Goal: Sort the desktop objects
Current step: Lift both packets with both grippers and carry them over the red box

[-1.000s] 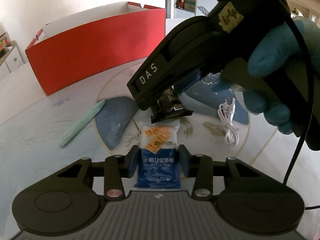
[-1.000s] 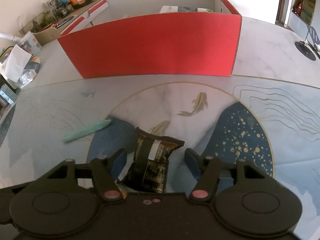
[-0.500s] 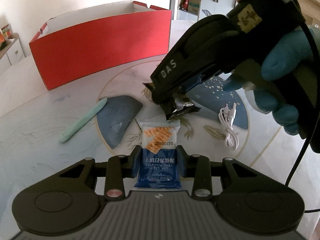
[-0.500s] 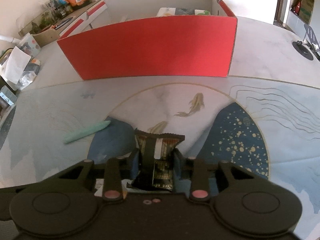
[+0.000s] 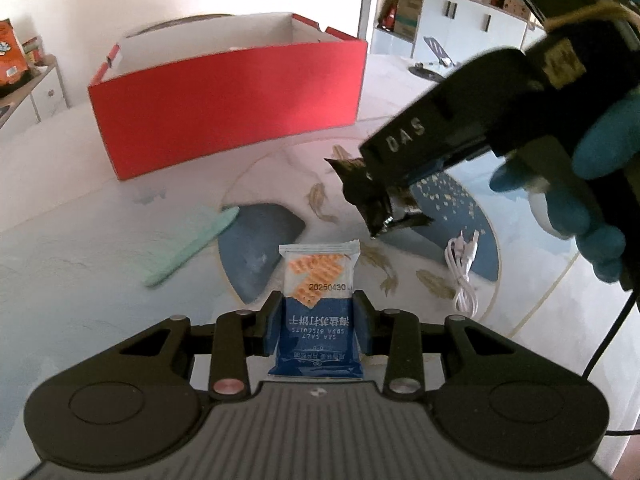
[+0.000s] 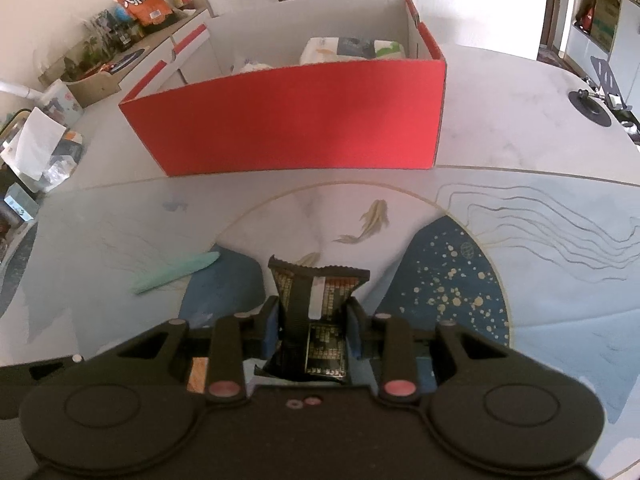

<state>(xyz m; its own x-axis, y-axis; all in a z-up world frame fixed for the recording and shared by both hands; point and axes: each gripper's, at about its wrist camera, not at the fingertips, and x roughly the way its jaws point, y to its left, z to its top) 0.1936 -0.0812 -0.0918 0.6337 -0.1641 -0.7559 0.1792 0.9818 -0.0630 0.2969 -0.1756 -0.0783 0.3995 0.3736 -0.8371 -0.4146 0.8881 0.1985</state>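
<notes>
The left gripper (image 5: 318,326) has its blue pads clamped on the lower half of a blue-and-white soda biscuit packet (image 5: 318,300), the packet's top end pointing toward the red box (image 5: 228,108) across the table (image 5: 80,280). Over on the right, the right gripper (image 6: 313,326) pinches a black snack wrapper (image 6: 316,304), carried clear of the tabletop by a blue-gloved hand (image 5: 592,184). A mint-green pen (image 5: 192,246) and a coiled white cable (image 5: 464,268) lie loose on the table, both well short of the box.

Glossy plastic biscuit packet (image 5: 318,304), shiny foil-like black wrapper (image 6: 316,304), matt red cardboard box (image 6: 296,120), smooth printed tabletop (image 6: 540,280).
</notes>
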